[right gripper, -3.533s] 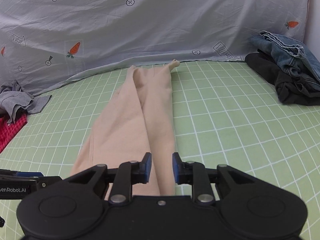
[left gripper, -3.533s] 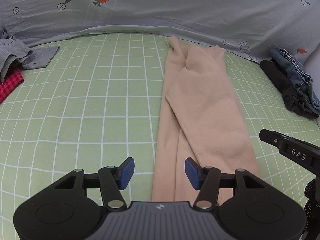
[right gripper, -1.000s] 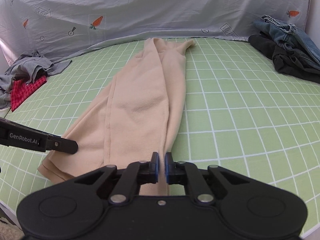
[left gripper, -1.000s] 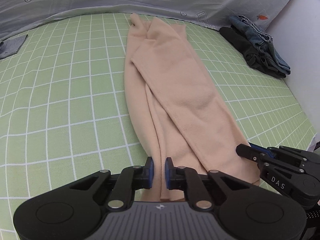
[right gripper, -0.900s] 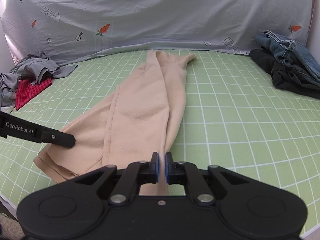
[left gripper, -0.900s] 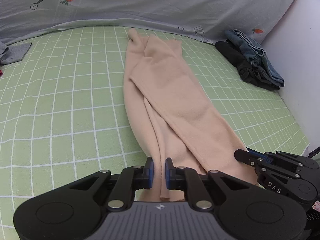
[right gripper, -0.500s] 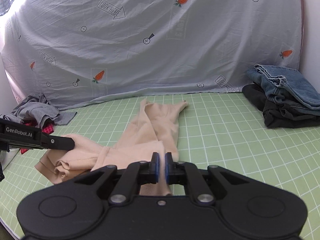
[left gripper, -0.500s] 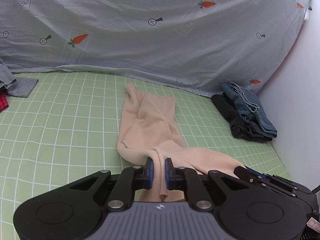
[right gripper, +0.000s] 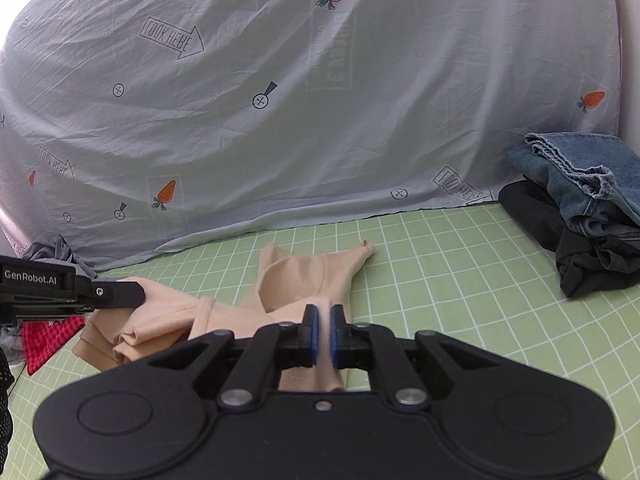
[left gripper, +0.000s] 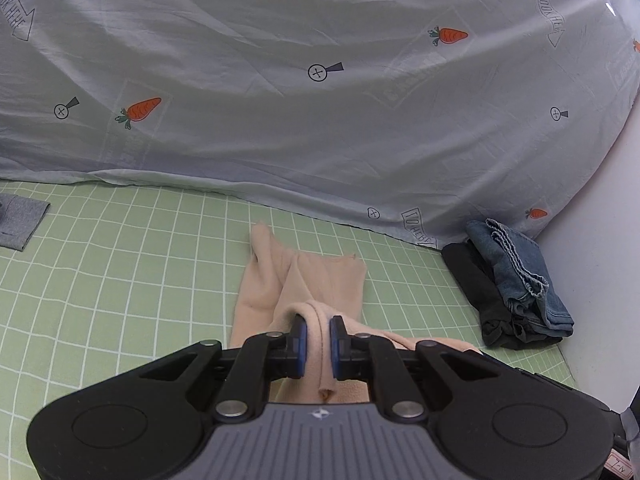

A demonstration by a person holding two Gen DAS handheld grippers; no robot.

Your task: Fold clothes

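left gripper (left gripper: pixel 318 338) is closed, blue pads (left gripper: pixel 301 340) pinching a fold of the peach garment (left gripper: pixel 320 284) between them, fingers pointing forward and level. right gripper (right gripper: pixel 323 334) is closed too, pads tight on the same garment's edge. in the right wrist view the left gripper's black finger (right gripper: pixel 116 293) reaches in from the left, just beside the raised cloth.

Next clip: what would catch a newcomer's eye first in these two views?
The peach garment stands out, its near end lifted off the green grid mat, pinched by the left gripper and right gripper. Behind hangs a grey carrot-print sheet; folded jeans on dark clothes sit at the right.
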